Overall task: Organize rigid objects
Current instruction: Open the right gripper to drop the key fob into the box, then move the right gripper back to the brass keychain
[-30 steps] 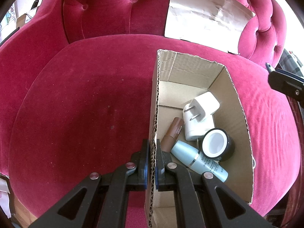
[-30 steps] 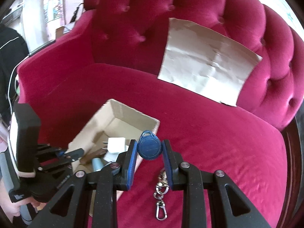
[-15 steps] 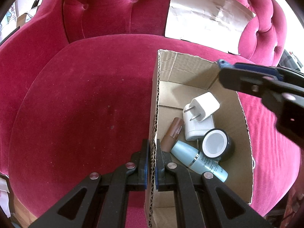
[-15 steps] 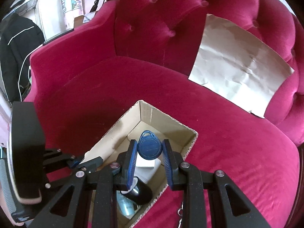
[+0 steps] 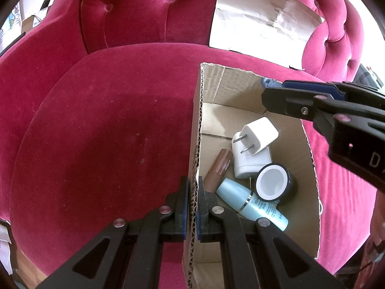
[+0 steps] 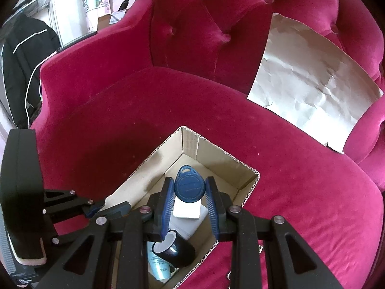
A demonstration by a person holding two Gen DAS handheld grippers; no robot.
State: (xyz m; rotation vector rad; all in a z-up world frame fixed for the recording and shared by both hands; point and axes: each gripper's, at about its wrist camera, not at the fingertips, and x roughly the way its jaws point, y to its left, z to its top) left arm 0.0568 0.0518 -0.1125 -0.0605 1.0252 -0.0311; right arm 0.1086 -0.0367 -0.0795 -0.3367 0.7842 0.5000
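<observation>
The left tongs (image 5: pixel 191 204) are closed on the left wall of the cardboard box (image 5: pixel 310 166), which sits on the red sofa (image 5: pixel 101 125). The right tongs (image 6: pixel 190 207) clamp a blue key fob (image 6: pixel 189 187) above the box interior.

1. Open cardboard box (image 5: pixel 243 91) sits on the red velvet seat
2. Inside: white charger (image 5: pixel 258 136) propped on a white adapter (image 5: pixel 250 163), brown tube (image 5: pixel 219 168), pale blue bottle (image 5: pixel 250 203) lying flat, black jar (image 5: pixel 274 183)
3. Blue key fob (image 6: pixel 189 187) upright above the box
</observation>
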